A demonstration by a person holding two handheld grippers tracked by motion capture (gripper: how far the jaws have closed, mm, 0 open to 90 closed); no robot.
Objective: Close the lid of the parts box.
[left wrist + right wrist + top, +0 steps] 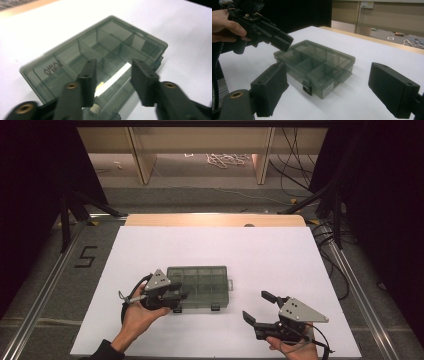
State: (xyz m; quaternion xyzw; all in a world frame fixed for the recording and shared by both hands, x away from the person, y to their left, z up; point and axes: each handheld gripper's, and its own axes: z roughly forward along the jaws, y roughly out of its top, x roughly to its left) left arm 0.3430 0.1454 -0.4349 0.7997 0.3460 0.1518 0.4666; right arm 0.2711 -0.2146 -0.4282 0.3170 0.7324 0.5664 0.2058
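We see a smoky grey translucent plastic organiser box (200, 286), rectangular, lid closed, divided inside into compartments, lying flat on the white table sheet (215, 250) a little toward seven o'clock of the sheet's middle. Two dark latches sit on its near long side; one latch (307, 87) faces us in the right gripper view.

The left gripper (181, 297), black with a grey three-cornered plate on top, is held in the person's left hand (137, 312) at the box's nine o'clock end, over its near corner. In the left gripper view its jaws stand moderately apart above the lid, with nothing pressed between the pads; we cannot tell whether the tips touch the lid. In the right gripper view that gripper hangs just above the box's corner.

The right gripper (257, 307), also black with a grey plate, rests in the person's right hand (295, 350) at about four o'clock of the box, apart from it. Its jaws are spread wide and empty, pointing toward the box, which sits between them farther off in the right gripper view.
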